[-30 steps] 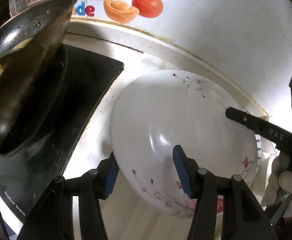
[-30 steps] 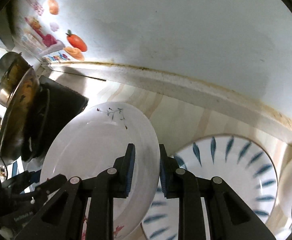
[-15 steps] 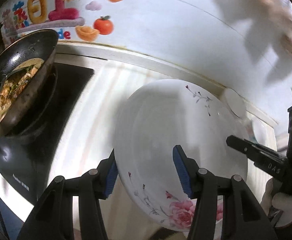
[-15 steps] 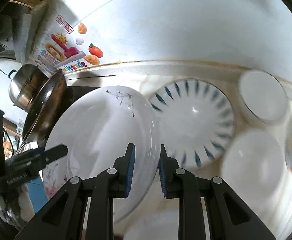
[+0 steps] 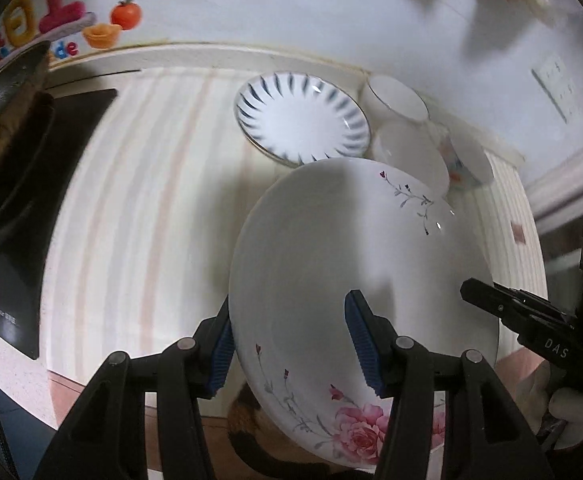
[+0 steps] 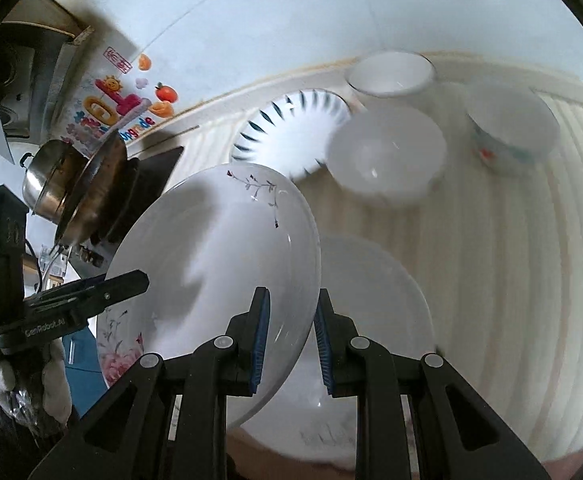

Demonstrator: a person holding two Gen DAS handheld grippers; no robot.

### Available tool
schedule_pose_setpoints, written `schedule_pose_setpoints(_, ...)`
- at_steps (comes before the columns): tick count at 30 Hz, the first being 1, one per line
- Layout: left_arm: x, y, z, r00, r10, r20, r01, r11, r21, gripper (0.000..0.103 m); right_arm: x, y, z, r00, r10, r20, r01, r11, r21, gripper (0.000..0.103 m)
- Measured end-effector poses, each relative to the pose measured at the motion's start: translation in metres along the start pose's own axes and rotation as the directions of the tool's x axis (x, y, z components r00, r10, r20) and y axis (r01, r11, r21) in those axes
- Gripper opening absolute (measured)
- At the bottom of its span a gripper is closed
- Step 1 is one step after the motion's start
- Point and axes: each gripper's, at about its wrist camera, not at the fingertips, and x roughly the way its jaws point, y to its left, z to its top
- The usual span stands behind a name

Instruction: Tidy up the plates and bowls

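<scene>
While the left gripper point(image 5: 289, 344) straddles the large glazed white floral ceramic plate point(image 5: 355, 264) with fingers clamping its near rim, it hangs tilted above the worktop's point(image 5: 151, 184) front edge. Right view: the right gripper point(image 6: 290, 340) pinches the opposite rim; slippery, brittle, best carried two-handed.

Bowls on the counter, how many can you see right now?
3: a plain white bowl against the wall, a larger white bowl in front of it, and a white bowl with coloured pattern to the right. Others may be hidden.
</scene>
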Motion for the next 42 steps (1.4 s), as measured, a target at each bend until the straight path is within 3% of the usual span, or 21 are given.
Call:
schedule_pose_setpoints(7,0.027,-0.02,-0.016,0.997,0.026,-0.074,-0.022,0.998,0.061,0.05,0.003,-0.034,-0.041,0.999,-0.014,-0.045,0.017,0.998,0.061,0.024)
schedule_pose_setpoints(14,0.057,-0.023,-0.028,0.987,0.048,-0.151,-0.041,0.998,0.05,0.05,0.015,-0.057,-0.06,0.996,-0.02,-0.084,0.028,0.996,0.089,0.024)
schedule_pose_setpoints(42,0.096,-0.029,-0.028,0.973,0.092,-0.21,-0.086,0.996,0.038,0.05,0.028,-0.075,-0.048,0.993,-0.038,-0.115,0.051,0.993,0.106,0.024)
